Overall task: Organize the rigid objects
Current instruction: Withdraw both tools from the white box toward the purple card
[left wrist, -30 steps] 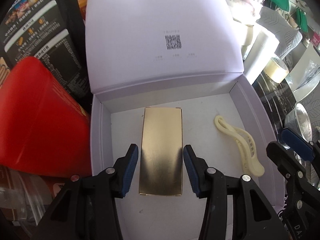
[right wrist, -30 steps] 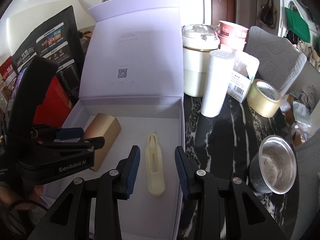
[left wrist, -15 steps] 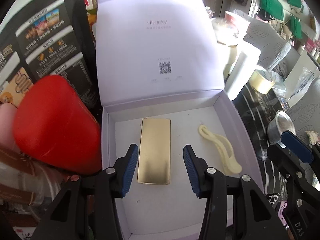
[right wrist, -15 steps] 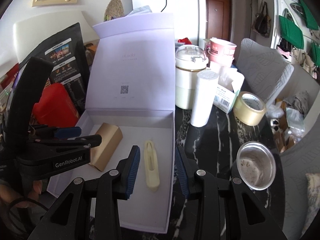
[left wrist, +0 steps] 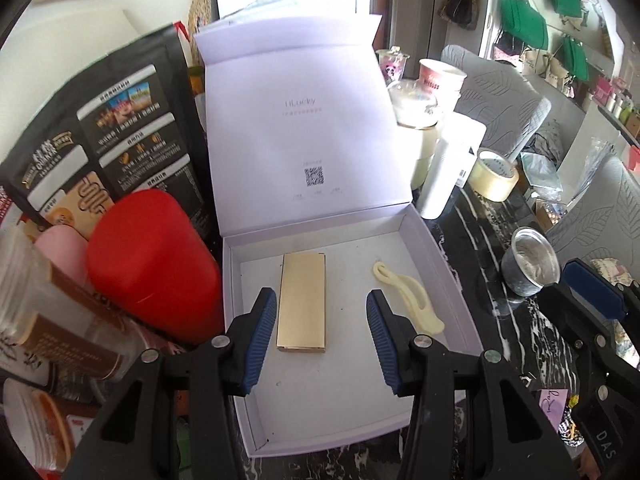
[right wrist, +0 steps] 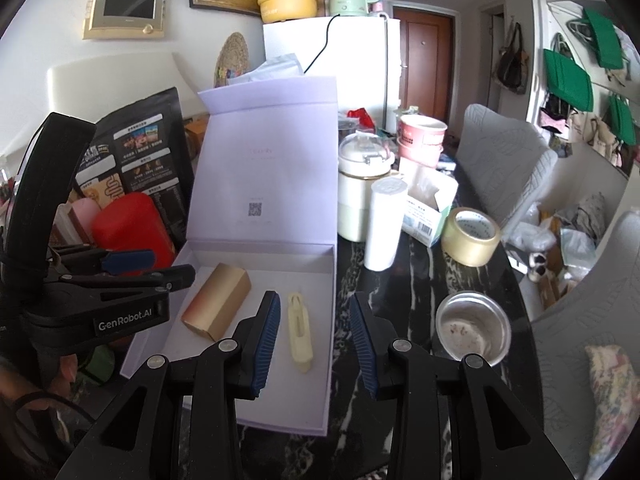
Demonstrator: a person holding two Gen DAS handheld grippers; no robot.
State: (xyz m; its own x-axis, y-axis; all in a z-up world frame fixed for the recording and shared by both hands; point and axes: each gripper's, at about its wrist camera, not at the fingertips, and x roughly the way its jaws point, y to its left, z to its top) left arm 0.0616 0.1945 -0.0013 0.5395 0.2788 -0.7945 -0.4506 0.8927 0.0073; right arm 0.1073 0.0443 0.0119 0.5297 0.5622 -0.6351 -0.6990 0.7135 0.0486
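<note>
A pale lilac gift box [left wrist: 452, 280] [right wrist: 332, 320] lies on the dark marbled table with its lid standing up behind it. A gold rectangular case [left wrist: 302, 304] [right wrist: 218, 306] and a cream plastic clip [left wrist: 408, 298] [right wrist: 299, 330] rest on the box floor. My left gripper [left wrist: 322, 340] hangs above the box over the near end of the gold case, open, with nothing between its blue pads. Above the box's right wall, just right of the clip, my right gripper [right wrist: 314, 340] is open too and holds nothing.
A red canister [left wrist: 152, 268] and a black printed bag [left wrist: 120, 148] stand left of the box. Right of it are a white tube [right wrist: 384, 224], a cream jar [right wrist: 358, 196], a tape roll [right wrist: 472, 236], a small carton [right wrist: 426, 216] and a steel cup [right wrist: 474, 328]. Grey chairs stand beyond.
Both grippers have risen and drawn back from the box, so the case and clip look smaller and more of the table shows. Their jaws have kept the same width.
</note>
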